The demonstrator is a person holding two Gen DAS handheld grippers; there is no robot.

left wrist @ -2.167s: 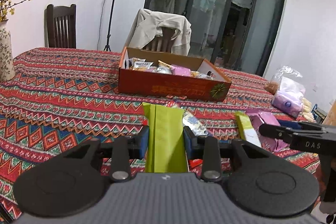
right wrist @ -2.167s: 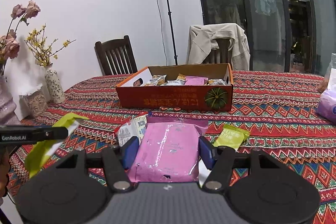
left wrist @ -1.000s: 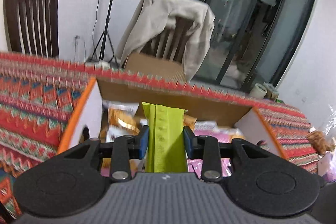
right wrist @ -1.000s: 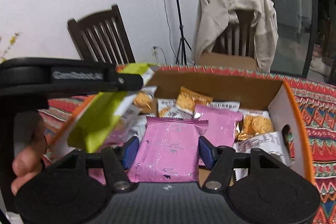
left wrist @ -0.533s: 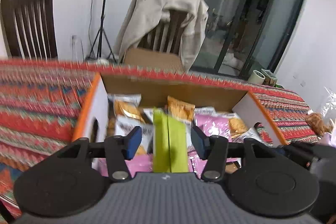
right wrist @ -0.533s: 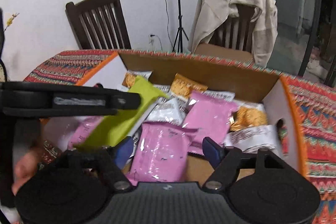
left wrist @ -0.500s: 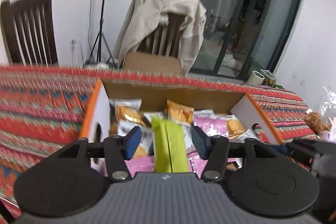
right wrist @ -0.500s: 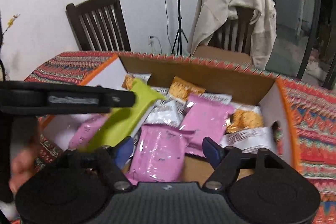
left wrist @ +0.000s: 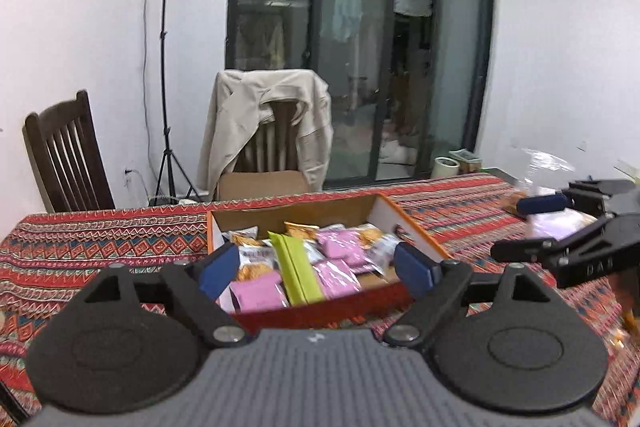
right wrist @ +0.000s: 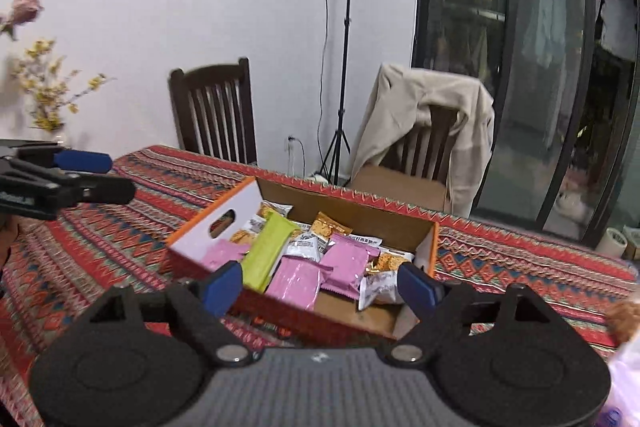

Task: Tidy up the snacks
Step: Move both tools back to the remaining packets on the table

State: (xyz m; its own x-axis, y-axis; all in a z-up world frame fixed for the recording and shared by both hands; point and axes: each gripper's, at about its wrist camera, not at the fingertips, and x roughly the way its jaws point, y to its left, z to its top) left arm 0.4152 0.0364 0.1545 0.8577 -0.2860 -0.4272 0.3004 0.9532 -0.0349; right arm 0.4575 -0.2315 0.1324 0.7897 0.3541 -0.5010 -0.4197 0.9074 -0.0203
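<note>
a second ago the left tongs (left wrist: 316,269) clamped the green snack packet (left wrist: 296,269) and the right tongs (right wrist: 320,287) clamped a pink snack packet (right wrist: 296,281); now both tongs are empty, their jaws opening wide, and both packets lie inside the orange cardboard box (right wrist: 192,239) among the other pink, white and orange packets. both views have pulled back from the box, which now sits farther out on the patterned tabletop (left wrist: 80,243).

the left wrist view shows the right tongs at its right edge, and a clear bag (left wrist: 548,163) beyond them. the right wrist view alone shows the yellow flower sprigs (right wrist: 52,95) and the left tongs (right wrist: 86,175) at its left edge.

behind the tabletop stand a dark wooden chair (right wrist: 216,111), a chair draped with a beige jacket (right wrist: 428,115), a light stand (right wrist: 344,39) and glass doors (left wrist: 360,47). each tool's own body hides the near tabletop.
</note>
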